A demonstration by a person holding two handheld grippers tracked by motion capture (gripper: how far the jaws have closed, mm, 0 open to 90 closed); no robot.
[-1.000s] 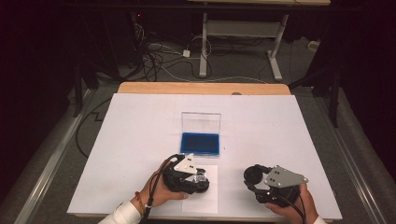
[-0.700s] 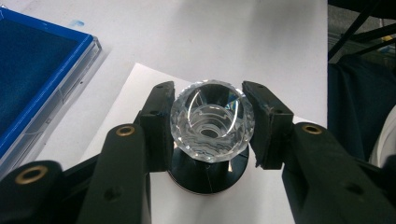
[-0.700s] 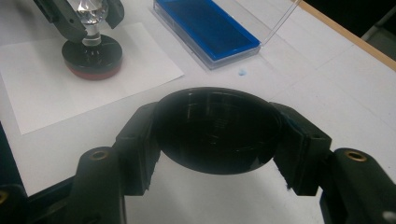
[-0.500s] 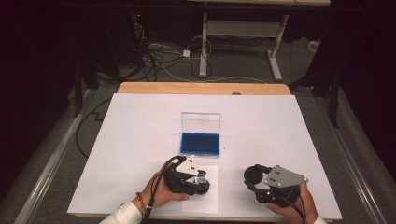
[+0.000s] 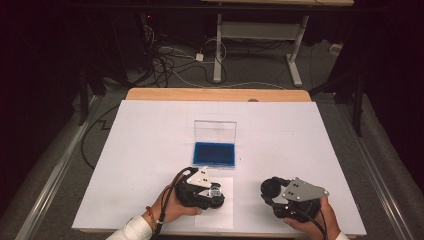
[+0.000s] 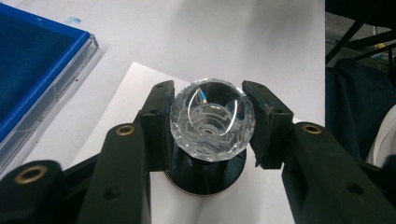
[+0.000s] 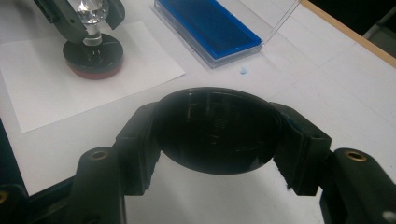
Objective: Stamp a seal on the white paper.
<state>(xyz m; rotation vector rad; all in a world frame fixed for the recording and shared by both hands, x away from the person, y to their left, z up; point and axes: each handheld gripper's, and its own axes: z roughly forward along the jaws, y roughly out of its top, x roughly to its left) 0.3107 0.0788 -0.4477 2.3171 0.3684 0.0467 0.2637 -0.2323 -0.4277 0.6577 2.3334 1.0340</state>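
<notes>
Covering the worktop [image 5: 150, 150]: white sheet. Far centre, open blue case [image 5: 214, 153]; nearer, paper sheet [image 5: 220, 210]. Left tongs [image 6: 208, 123] clamped on crystal-knobbed stamp [image 6: 212, 119] standing there; right tongs [image 7: 217, 133] clamped on black cap [image 7: 217, 130], near right.

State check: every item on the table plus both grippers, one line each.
left gripper: shut on the crystal knob
crystal knob: upright on its black base, base on the paper sheet
right gripper: shut on the black disc
black disc: held clear of the table
blue case: lid open, upright
paper sheet: flat
</notes>
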